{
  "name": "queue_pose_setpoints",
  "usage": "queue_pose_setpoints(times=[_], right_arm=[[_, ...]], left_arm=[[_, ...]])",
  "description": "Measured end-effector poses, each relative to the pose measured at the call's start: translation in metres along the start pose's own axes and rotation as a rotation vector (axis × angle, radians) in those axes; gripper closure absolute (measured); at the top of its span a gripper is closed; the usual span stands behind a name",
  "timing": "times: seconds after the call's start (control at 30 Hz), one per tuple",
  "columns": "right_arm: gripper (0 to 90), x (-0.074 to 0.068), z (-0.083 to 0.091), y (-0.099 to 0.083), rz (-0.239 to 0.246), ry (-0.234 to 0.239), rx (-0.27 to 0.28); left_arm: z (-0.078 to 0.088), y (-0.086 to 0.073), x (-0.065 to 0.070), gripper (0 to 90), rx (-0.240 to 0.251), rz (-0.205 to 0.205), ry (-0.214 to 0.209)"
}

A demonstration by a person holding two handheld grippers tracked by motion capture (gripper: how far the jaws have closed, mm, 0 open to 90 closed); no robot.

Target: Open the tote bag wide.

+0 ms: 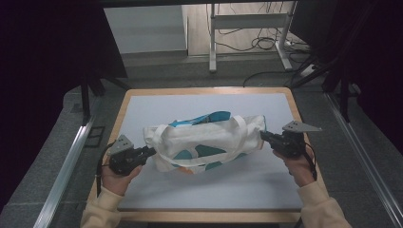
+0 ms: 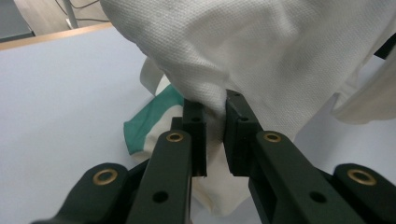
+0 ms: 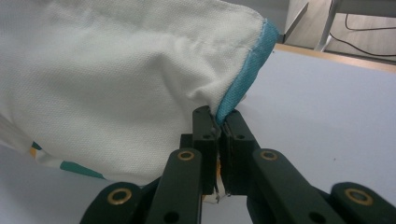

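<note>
Nothing readable anywhere here, no text, labels, brands or numbers on the bag (image 1: 204, 142) or the worktop (image 1: 157, 107).

A white fabric tote bag (image 1: 204, 142) with teal patches and a spot of orange sits at the centre of the high view, stretched sideways and slightly slanted, its right end higher in the frame. Two white strap handles loop across its front. A teal lining shows at its upper edge. Both ends are pinched and its middle sags.
</note>
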State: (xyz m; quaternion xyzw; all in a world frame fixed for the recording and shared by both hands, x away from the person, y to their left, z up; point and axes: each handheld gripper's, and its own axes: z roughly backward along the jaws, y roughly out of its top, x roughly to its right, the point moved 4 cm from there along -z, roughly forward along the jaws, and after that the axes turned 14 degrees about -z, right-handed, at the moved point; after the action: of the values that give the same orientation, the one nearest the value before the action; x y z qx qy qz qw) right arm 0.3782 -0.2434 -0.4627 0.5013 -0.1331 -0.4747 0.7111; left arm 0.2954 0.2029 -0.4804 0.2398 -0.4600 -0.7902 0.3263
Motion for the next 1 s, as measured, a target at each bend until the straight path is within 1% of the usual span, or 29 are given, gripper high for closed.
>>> queue_pose_setpoints(times=[0.17,0.2,0.27,0.33,0.47,0.73,0.87,1.0], right_arm=[[84.9,0.001,-0.002,-0.004,0.0,-0.001,-0.005],[84.9,0.002,-0.002,-0.005,0.001,-0.003,-0.005],[85.0,0.002,-0.004,-0.008,0.003,-0.008,-0.016],[85.0,0.003,-0.006,-0.011,0.005,-0.017,-0.024],[85.0,0.006,-0.008,-0.016,-0.009,-0.016,-0.028],[85.1,0.008,-0.009,-0.021,-0.021,-0.014,-0.031],[85.1,0.009,-0.01,-0.025,-0.027,-0.013,-0.037],[85.2,0.01,-0.012,-0.03,-0.032,-0.018,-0.052]], left_arm=[[-0.003,-0.005,0.002,81.3,-0.006,-0.004,0.006],[-0.004,-0.006,0.003,81.3,-0.013,-0.006,0.002],[-0.007,-0.01,0.005,81.4,-0.039,-0.02,0.01],[-0.01,-0.014,0.005,81.5,-0.054,-0.02,0.005],[-0.01,-0.015,0.004,81.6,-0.051,-0.008,0.001],[-0.011,-0.015,0.004,81.7,-0.055,-0.008,-0.003],[-0.014,-0.017,0.003,81.7,-0.063,-0.004,-0.008],[-0.018,-0.021,0.003,81.7,-0.083,-0.002,-0.009]])
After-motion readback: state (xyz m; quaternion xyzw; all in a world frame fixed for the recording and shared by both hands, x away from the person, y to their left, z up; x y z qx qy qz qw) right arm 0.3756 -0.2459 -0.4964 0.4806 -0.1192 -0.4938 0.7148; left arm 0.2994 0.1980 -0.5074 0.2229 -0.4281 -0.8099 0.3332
